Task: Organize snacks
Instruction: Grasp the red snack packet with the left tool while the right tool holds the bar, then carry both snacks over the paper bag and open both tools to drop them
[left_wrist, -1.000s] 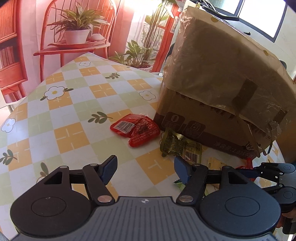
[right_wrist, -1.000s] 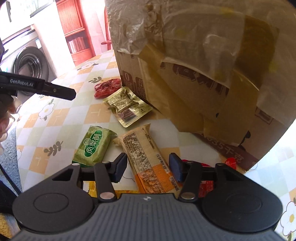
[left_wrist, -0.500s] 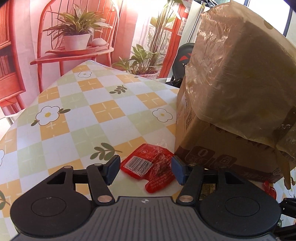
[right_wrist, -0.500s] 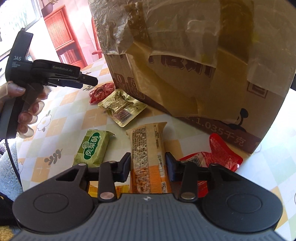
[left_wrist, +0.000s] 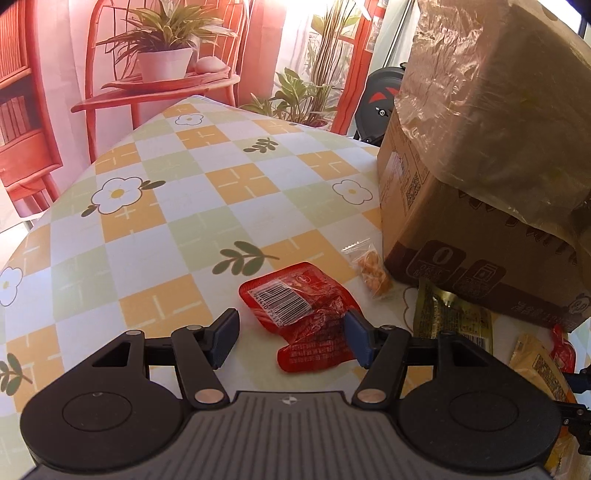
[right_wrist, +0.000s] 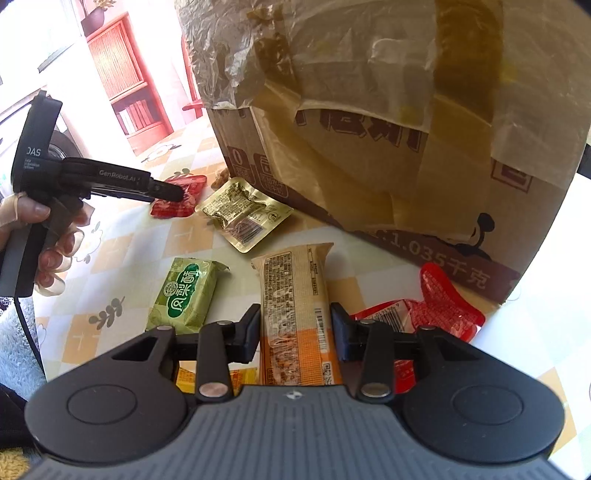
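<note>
My left gripper (left_wrist: 291, 338) is open, its jaws either side of a red snack packet (left_wrist: 303, 314) lying on the checked tablecloth; it also shows in the right wrist view (right_wrist: 177, 197). My right gripper (right_wrist: 295, 332) is open around a long beige-and-orange snack bar (right_wrist: 295, 295), its pads close to the bar's sides. A green pastry pack (right_wrist: 184, 291), a gold foil packet (right_wrist: 240, 210), and a red packet (right_wrist: 443, 306) lie nearby. A large cardboard box (right_wrist: 369, 147) stands just behind the snacks.
A small clear bag of orange snacks (left_wrist: 369, 269) lies beside the box (left_wrist: 480, 184). The person's hand holds the left gripper's handle (right_wrist: 33, 206). A yellow packet (right_wrist: 240, 376) peeks from under my right gripper. Plants and red furniture stand beyond the table edge.
My left gripper has moved forward and down onto the red packet, which now lies between its jaws. My right gripper has closed in around the beige snack bar.
</note>
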